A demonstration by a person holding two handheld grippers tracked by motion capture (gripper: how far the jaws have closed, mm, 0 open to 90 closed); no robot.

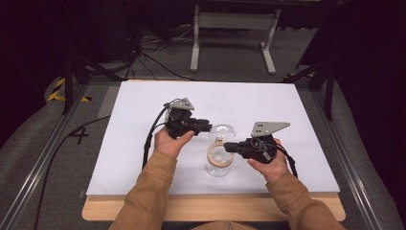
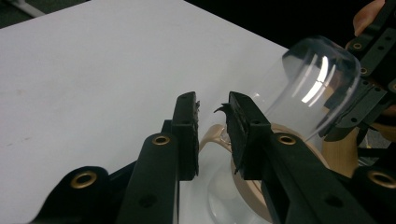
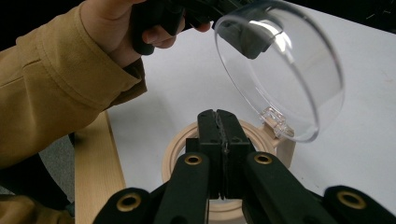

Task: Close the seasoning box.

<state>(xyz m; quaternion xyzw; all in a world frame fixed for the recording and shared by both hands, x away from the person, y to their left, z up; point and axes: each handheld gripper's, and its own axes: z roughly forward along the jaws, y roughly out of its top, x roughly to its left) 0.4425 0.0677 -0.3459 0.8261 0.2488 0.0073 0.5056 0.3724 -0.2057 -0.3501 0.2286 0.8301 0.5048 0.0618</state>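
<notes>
On the white table (image 1: pixel 143 143), near its front edge, stands a clear jar (image 1: pixel 219 165) with a beige rim (image 3: pixel 180 140); its inside looks empty. Its transparent dome lid (image 3: pixel 285 70) is swung up on the hinge. The right gripper (image 3: pixel 223 122) pinches the rim, jaws together. The left gripper (image 2: pixel 212 121) has a narrow gap, and nothing is pressed between its jaws

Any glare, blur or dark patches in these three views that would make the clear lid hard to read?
High view: dim, dark corners, clear lid nearly vanishes against the white table. Left gripper view: bright streaks of glare on the lid, near jaws soft. Right gripper view: small highlight on the lid, sleeve sharp.
</notes>
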